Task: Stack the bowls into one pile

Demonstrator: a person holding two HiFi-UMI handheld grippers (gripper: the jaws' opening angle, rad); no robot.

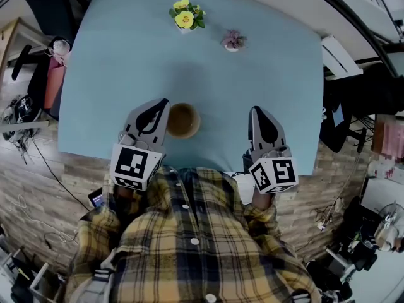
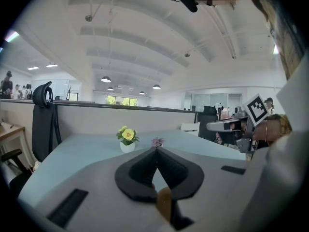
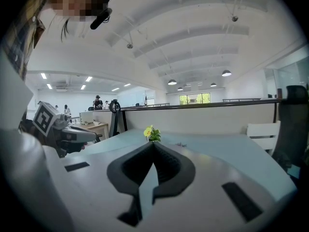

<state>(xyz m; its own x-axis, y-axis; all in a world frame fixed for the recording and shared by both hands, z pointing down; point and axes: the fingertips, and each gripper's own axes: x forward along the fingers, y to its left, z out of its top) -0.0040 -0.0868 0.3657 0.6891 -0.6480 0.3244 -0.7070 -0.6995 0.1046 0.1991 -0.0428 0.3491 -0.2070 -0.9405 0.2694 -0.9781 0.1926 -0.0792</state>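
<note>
An open-plan office. A blue table (image 1: 126,74) stands on a wood-look floor (image 1: 38,194), with cables (image 1: 47,163) trailing at 9 o'clock. Beyond the table at 12 o'clock runs a low partition (image 2: 96,120), and a black chair (image 2: 42,115) stands against it at 10 o'clock. Past the partition are desks (image 3: 94,126), people (image 2: 7,83) standing at 10 o'clock, and windows (image 3: 195,98) far off at 12. Round lamps (image 2: 105,79) hang in rows under a high, white, arched ceiling (image 2: 145,37) — glass-walled rooms (image 2: 203,99) close the 1 o'clock side.
</note>
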